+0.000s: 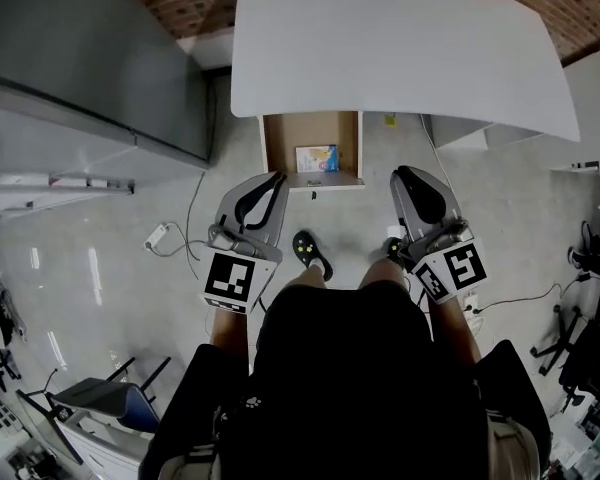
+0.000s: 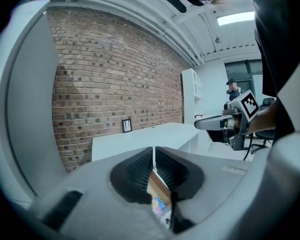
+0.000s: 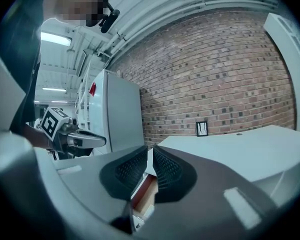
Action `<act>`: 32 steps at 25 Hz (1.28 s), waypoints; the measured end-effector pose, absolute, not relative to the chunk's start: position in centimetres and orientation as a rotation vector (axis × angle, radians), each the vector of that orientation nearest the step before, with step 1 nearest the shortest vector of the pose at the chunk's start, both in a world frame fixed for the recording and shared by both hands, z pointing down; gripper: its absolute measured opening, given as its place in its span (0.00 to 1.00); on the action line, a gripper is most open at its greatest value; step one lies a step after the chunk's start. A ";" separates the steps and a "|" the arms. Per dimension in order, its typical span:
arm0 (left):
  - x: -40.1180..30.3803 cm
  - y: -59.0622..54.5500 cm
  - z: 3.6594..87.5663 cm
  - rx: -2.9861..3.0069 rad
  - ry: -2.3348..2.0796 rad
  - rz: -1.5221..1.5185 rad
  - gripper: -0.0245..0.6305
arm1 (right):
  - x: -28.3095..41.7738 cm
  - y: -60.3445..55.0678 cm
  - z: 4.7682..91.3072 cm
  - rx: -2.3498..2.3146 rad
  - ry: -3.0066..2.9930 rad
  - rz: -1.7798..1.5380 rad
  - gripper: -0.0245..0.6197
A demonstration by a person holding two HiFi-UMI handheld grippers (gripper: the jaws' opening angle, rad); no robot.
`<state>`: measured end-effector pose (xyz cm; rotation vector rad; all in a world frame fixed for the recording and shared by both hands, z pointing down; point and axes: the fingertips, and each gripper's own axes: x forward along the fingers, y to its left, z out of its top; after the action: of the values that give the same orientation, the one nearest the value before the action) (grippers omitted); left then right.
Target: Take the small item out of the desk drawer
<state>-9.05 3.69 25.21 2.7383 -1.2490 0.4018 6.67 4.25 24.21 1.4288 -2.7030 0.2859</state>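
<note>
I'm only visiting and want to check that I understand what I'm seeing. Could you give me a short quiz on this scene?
1. True or false: the drawer under the desk stands open.
2. Where does the small colourful packet lie? A: on top of the desk. B: in the drawer. C: on the floor.
3. Fill in the gap: the left gripper and the right gripper are both ____, with nothing held.
Key: 1 true; 2 B; 3 shut.
</note>
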 end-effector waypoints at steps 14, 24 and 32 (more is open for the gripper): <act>-10.3 2.4 27.8 2.746 -1.187 0.424 0.07 | 5.6 4.6 26.7 1.447 -2.588 0.269 0.08; -10.4 0.5 31.1 2.691 -1.220 0.470 0.08 | 5.5 1.0 30.4 1.353 -2.539 0.251 0.08; -9.5 -1.2 35.5 2.643 -1.204 0.577 0.09 | 5.4 -0.7 34.3 1.274 -2.525 0.295 0.13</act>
<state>-9.51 -1.18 35.47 2.6429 -1.2044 0.5769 5.36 -0.66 34.35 1.2745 -2.5250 0.2951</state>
